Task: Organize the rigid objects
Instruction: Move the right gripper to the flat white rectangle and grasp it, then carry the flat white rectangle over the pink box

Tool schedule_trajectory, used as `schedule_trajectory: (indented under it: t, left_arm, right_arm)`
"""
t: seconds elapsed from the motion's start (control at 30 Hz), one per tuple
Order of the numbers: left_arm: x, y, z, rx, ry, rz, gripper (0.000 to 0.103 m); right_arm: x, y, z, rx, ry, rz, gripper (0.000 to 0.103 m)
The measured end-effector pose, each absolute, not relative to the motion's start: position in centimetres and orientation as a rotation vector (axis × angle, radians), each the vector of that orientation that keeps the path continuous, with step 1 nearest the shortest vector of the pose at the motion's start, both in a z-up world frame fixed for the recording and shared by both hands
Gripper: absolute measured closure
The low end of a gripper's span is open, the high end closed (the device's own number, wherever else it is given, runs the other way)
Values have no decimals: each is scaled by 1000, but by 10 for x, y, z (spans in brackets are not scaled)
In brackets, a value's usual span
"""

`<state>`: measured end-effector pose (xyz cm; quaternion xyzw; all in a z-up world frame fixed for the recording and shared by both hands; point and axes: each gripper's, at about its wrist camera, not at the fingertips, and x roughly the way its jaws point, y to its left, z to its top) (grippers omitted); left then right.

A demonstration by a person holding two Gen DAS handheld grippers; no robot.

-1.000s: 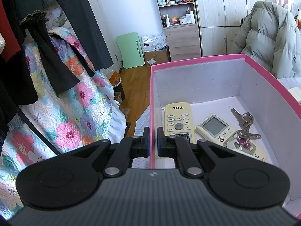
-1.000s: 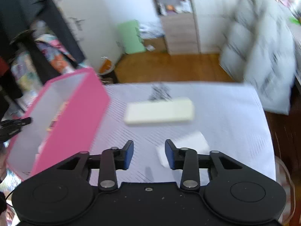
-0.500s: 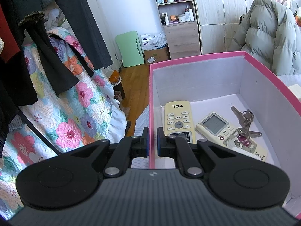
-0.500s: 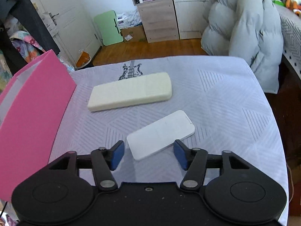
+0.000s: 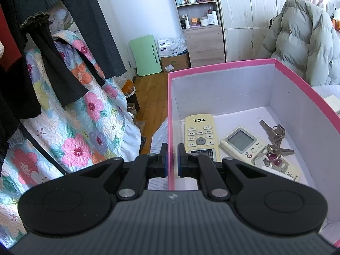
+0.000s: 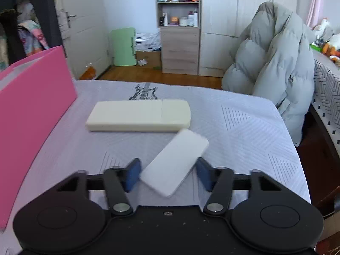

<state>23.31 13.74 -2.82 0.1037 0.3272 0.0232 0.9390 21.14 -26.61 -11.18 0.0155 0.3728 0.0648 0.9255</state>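
My pink box [image 5: 221, 89] fills the lower right of the left view; my left tool [image 5: 172, 159] is clamped on its near wall. In the right view the white slab [image 6: 176, 159] lies lower centre on the tabletop [image 6: 244, 127], long axis slanting toward the upper right. My right tool [image 6: 167, 175] straddles its near end, jaws just closing, left pad apparently touching, right pad's contact unclear.

The left wrist camera looks steeply down along its fingers, close over the pink box [image 5: 223, 69], room beyond at twelve o'clock. The right wrist camera faces down across the bedspread [image 6: 244, 123], close. Both share the box [image 6: 31, 97], shelf unit and puffer coat.
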Motion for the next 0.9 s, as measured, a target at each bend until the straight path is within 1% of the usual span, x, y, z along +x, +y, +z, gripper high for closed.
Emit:
schedule_trajectory:
  t: [0.07, 0.2, 0.27, 0.37, 0.47, 0.63, 0.67, 0.7, 0.9]
  left_arm:
    - [233, 136, -28, 214, 667, 48, 97]
    - [233, 136, -29, 216, 665, 51, 97]
    - [233, 136, -29, 217, 665, 50, 97]
    - [233, 136, -29, 220, 664, 53, 97]
    - [232, 137, -29, 220, 664, 52, 97]
    - [232, 138, -29, 223, 667, 55, 97]
    - [232, 137, -29, 225, 669, 55, 97]
    - [231, 137, -29, 228, 670, 56, 97]
    - [230, 138, -28, 223, 666, 55, 97]
  right_arm:
    - [204, -273, -108, 40, 781, 175, 54]
    - [189, -281, -103, 73, 812, 241, 54]
    - [184, -276, -103, 31, 838, 252, 54]
    - [183, -263, -103, -55, 834, 234, 51]
    - [188, -265, -101, -17, 852, 229, 46]
    - [206, -260, -107, -12, 826, 174, 45]
    - [209, -260, -107, 1, 821, 166, 56]
    - [210, -259, -106, -2, 813, 156, 59]
    - [200, -268, -89, 101, 733, 158, 59]
